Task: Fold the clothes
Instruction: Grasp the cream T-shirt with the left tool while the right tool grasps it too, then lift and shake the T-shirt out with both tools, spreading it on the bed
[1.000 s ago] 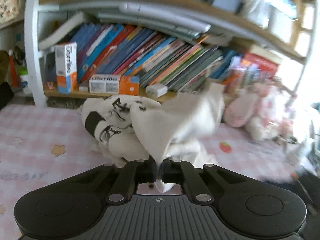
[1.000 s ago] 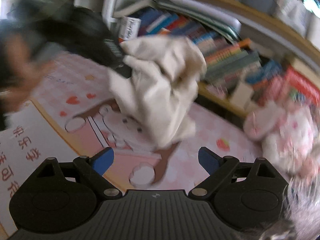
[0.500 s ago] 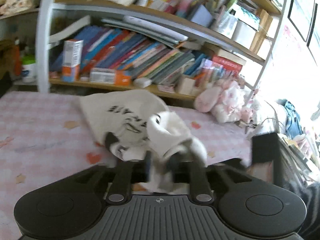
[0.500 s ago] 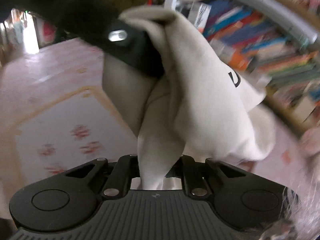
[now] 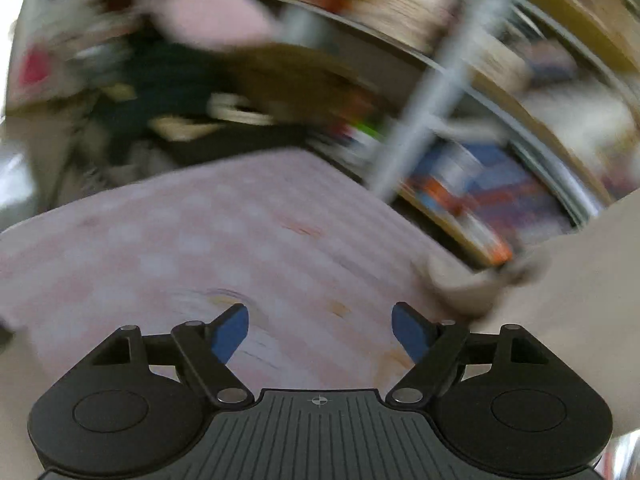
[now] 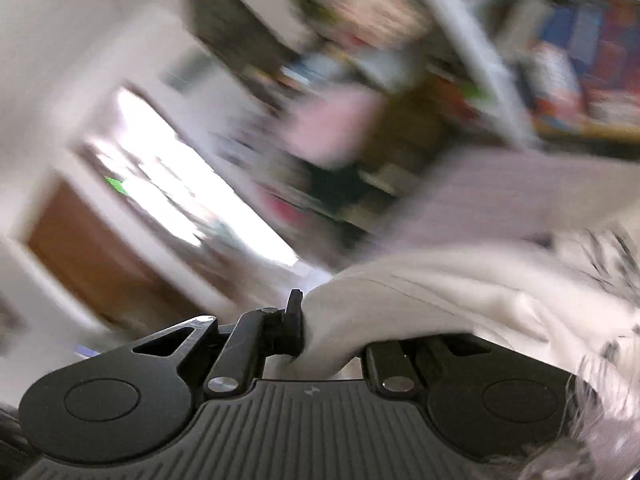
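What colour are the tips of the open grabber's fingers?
Blue. The left gripper has blue fingertips, clearest in the left wrist view.

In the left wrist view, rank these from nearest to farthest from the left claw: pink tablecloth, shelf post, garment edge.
1. Pink tablecloth: directly under the open left claw.
2. Garment edge: right, just beyond the fingertips.
3. Shelf post: upper right, behind the table.
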A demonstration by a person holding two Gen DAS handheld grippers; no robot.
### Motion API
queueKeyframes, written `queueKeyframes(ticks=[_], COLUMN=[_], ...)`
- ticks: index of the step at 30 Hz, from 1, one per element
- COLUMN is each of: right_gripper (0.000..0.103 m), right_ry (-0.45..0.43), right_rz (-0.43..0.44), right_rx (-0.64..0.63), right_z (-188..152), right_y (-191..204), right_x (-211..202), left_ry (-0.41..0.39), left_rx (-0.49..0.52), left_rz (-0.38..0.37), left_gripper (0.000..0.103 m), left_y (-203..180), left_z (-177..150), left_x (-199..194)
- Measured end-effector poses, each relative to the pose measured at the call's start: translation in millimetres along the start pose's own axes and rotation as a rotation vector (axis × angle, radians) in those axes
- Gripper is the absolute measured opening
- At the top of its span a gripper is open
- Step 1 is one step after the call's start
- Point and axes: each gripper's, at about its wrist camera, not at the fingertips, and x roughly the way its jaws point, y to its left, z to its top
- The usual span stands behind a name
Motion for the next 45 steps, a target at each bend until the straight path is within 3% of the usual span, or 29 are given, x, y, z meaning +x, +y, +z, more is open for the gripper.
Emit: queueKeyframes(ticks=[3,5,7,8,10,15,16,17,19,20,23,28,31,32,35,37,38,39,42,45], right_gripper=[0.010,0.010,0.010,0.010,0.010,0.010,0.010,0.011,0.014,0.014,0.015,0.028,0.029,0.029,0.029,0.029,0.029,0.028,0.014,0.011], right_ry=[-0.279,-0.523,-0.748,-0.826,-0.905,-0.779,-0.739,-0.676,-0.603,-0.609,-0.623,-0.522,-0.430,-0.395,-0.338,-0.327,-0.326,-0.328,-0.334,-0.351], right_rz=[0.170,0.151,0.024,-0.098,-0.333,-0.906,-1.007,-1.049,-1.047,-1.027,-0.992,-0.996,-1.019,-1.034,-1.062,-1.059,-1.053,-1.045,-0.968,-0.814], right_rx=[0.040,0.112,0.185,0.199,0.238,0.467,0.522,0.623,0.841,0.872,0.775,0.664,0.561,0.523,0.454,0.451,0.457,0.468,0.519,0.603], right_z=[41,61,66,65,55,-12,-27,-48,-90,-107,-123,-126,-126,-127,-132,-136,-138,-140,-144,-145], right_y=[37,40,28,18,-6,-118,-142,-170,-214,-222,-227,-220,-213,-210,-206,-207,-208,-211,-216,-223], right_x=[-22,-49,-81,-96,-117,-150,-157,-166,-183,-192,-203,-208,-202,-199,-197,-200,-203,-207,-219,-233], left_ry=[-0.069,-0.111,-0.138,-0.147,-0.135,-0.069,-0.052,-0.037,-0.004,0.017,0.109,0.216,0.312,0.345,0.422,0.456,0.468,0.479,0.398,0.264], left_rx=[-0.118,-0.133,-0.117,-0.105,-0.091,0.020,0.048,0.083,0.162,0.211,0.367,0.705,0.837,0.853,0.894,0.876,0.849,0.820,0.662,0.584], left_rz=[0.034,0.040,0.037,0.033,0.011,0.009,0.003,-0.008,-0.038,-0.059,-0.126,-0.233,-0.228,-0.222,-0.204,-0.210,-0.220,-0.230,-0.256,-0.271], left_gripper=[0.081,0.081,0.081,0.081,0.081,0.081,0.081,0.081,0.081,0.081,0.081,0.080,0.052,0.047,0.047,0.031,0.007,0.000,0.000,0.000], left_y=[31,37,36,34,31,16,9,0,-20,-32,-73,-144,-171,-175,-182,-180,-176,-173,-161,-163], left_z=[22,33,41,43,45,32,29,26,20,15,-2,-50,-76,-81,-93,-93,-91,-88,-52,6], left_x=[-8,-12,-15,-17,-13,-3,0,2,7,10,25,48,67,74,91,98,101,103,91,88])
